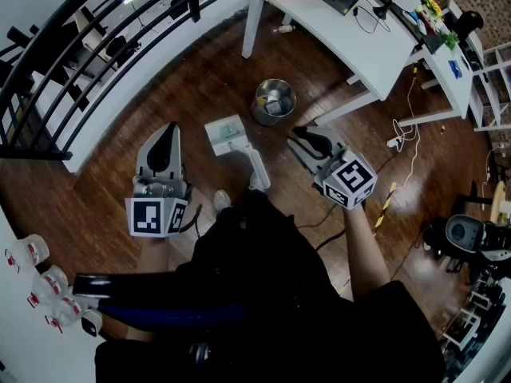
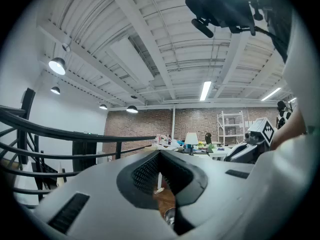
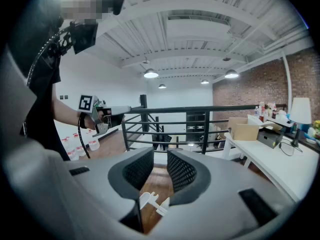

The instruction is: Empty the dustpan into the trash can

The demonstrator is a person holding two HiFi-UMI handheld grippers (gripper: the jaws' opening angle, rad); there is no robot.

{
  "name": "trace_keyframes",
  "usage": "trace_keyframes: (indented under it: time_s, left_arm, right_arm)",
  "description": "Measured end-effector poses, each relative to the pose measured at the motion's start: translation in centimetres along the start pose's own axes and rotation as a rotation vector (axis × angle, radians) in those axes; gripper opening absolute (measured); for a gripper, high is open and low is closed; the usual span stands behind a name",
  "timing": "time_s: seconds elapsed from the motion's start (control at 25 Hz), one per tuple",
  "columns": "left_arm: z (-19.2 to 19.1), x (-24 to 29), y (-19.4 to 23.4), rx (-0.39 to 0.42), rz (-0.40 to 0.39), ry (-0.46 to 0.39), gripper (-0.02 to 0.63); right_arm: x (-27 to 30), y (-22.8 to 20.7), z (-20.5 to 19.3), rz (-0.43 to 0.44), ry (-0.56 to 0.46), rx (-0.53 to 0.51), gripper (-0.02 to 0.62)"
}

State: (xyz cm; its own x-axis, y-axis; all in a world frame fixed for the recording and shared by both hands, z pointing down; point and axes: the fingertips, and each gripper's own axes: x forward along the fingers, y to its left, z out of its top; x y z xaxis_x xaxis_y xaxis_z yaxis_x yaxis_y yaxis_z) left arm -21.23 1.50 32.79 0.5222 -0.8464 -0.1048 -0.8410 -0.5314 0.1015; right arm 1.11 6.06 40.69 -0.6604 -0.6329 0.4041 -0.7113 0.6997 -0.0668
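Head view of a standing person with 2 hand-held grippers extended forward over a wooden floor [image 1: 120,142]. The left gripper [image 1: 166,128] was held roughly level, aimed ahead toward the black railing [image 1: 72,62], its marker cube nearest the body. Its jaws were closed together with nothing between them, and only floor showed below their tips in the left gripper view. The right gripper [image 1: 297,132] was carried on a bare forearm [image 1: 363,250] reaching out from the body and was tipped downward toward the floor. Its jaws stood a narrow gap apart and gripped nothing; in the right gripper view, part of the white dustpan appeared on the floor beneath the gap. The dustpan [image 1: 226,134] sat on the floor between the 2 grippers, apart from both, with its pan away from the person and its handle running back toward a shoe [image 1: 221,200]. The metal trash can [image 1: 275,100] stood just beyond the dustpan, near a leg of the white table [image 1: 351,38].
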Motion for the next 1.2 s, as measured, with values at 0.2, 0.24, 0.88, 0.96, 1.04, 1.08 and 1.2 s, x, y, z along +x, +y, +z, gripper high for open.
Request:
trace_keyframes:
  time_s: [0.2,0.24,0.88,0.96,1.04,1.08,1.2]
  left_arm:
    - [-1.1,2.9,-1.9,-0.011,-0.012,0.004,0.005]
    - [-1.2,3.4,-2.3,-0.004,-0.009,0.008,0.005]
    - [-1.7,9.2,-6.5,0.076,0.049,0.076,0.006]
    - [-1.4,9.8,-6.0,0.095,0.041,0.078,0.006]
    - [-0.8,10.4,-5.2,0.105,0.041,0.068,0.005]
    - [-0.5,10.6,-4.8,0.110,0.041,0.064,0.005]
    - [-0.4,10.9,-4.1,0.129,0.029,0.071,0.005]
  right_arm:
    - [0.6,-1.7,-3.2,0.108,0.062,-0.001,0.087]
    - [0.8,-1.8,-3.9,0.146,0.076,0.002,0.087]
    - [4.6,3.4,-20.5,0.774,0.367,0.518,0.322]
    - [5.6,3.4,-21.0,0.797,0.381,0.576,0.322]
    - [6.7,3.2,-21.0,0.820,0.399,0.608,0.322]
    - [7.3,3.2,-21.0,0.832,0.410,0.620,0.322]
    - [8.2,4.1,-21.3,0.875,0.445,0.680,0.322]
